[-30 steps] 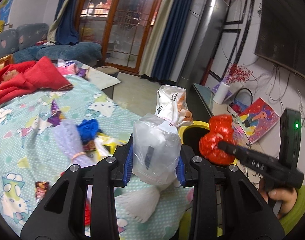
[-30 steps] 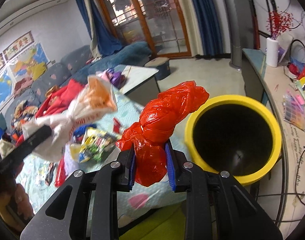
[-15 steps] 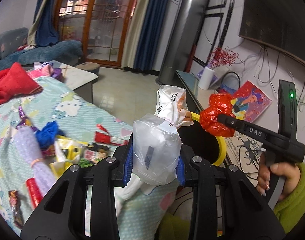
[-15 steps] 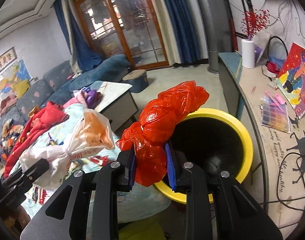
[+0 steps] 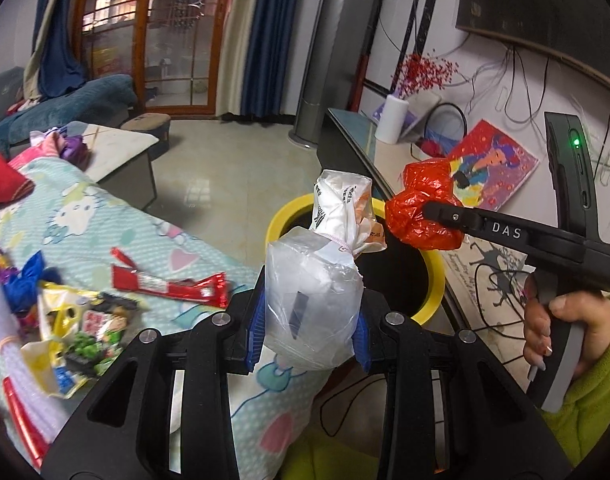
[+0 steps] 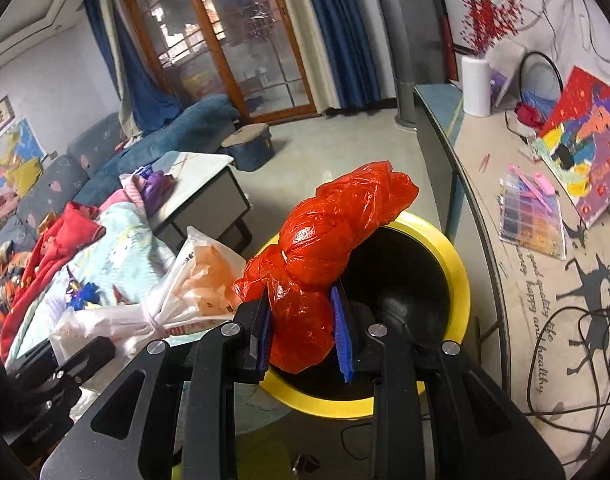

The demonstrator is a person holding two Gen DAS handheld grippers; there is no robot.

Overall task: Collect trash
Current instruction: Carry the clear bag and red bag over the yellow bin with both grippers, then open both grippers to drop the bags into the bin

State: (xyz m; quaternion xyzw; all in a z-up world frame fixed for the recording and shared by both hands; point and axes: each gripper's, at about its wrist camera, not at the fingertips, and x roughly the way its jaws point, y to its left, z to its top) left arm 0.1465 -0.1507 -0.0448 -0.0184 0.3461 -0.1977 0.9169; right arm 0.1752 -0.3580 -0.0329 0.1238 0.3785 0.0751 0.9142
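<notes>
My left gripper (image 5: 309, 322) clamps the white bag (image 5: 313, 300), right gripper (image 6: 303, 334) clamps the red bag (image 6: 325, 248); yellow bin (image 6: 461, 276) just beyond both jaws.

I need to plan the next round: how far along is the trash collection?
Done: nothing clearly binned; the yellow bin looks dark inside. In hand: left gripper holds a tied white bag, right gripper a red bag, both at the bin. Left: wrappers on the bedsheet.
</notes>
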